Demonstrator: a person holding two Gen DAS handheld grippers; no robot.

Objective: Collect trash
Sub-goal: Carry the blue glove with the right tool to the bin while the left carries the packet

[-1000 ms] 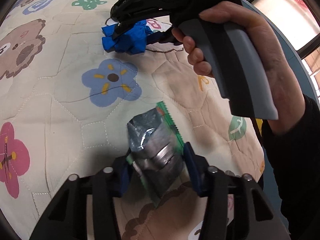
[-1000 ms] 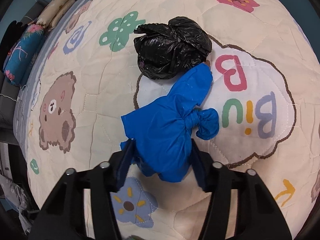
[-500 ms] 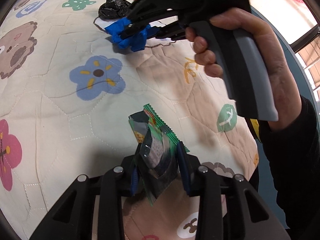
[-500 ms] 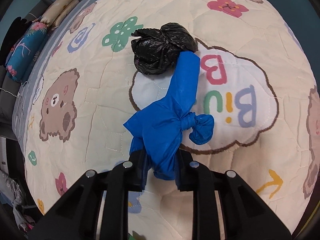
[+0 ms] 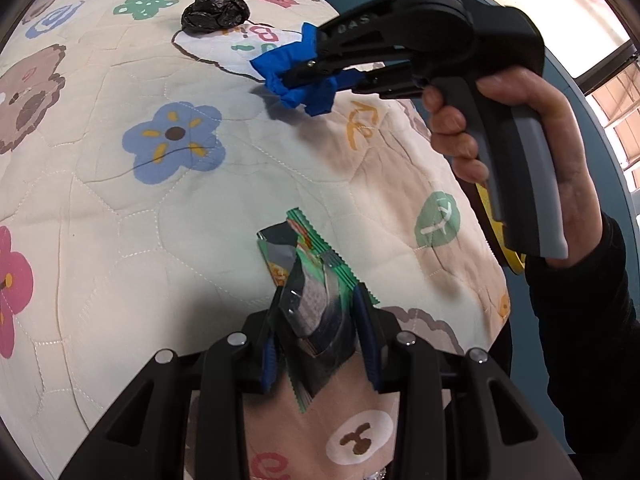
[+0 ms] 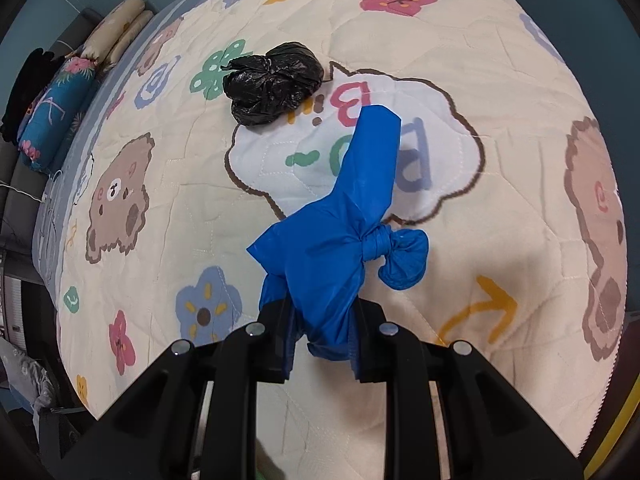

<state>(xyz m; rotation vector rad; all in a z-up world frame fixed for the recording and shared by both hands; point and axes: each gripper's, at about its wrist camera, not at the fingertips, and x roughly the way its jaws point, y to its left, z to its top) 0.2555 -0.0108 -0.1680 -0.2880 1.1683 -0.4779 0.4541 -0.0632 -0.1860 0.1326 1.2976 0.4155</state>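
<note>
A knotted blue plastic bag point(image 6: 340, 240) is clamped in the nearly closed right gripper point(image 6: 322, 344), a crumpled foil snack wrapper point(image 5: 312, 300) in the narrowed left gripper point(image 5: 320, 340), both pitched downward above the quilt point(image 5: 100, 220).

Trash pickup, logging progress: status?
Left gripper shut on snack wrapper. Right gripper shut on blue bag. Black bag on quilt, nothing blocking.

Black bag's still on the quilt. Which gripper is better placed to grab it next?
Neither is free: the left gripper is shut on the snack wrapper, the right gripper on the blue bag. After unloading, probably right: it appears nearer the black bag.
</note>
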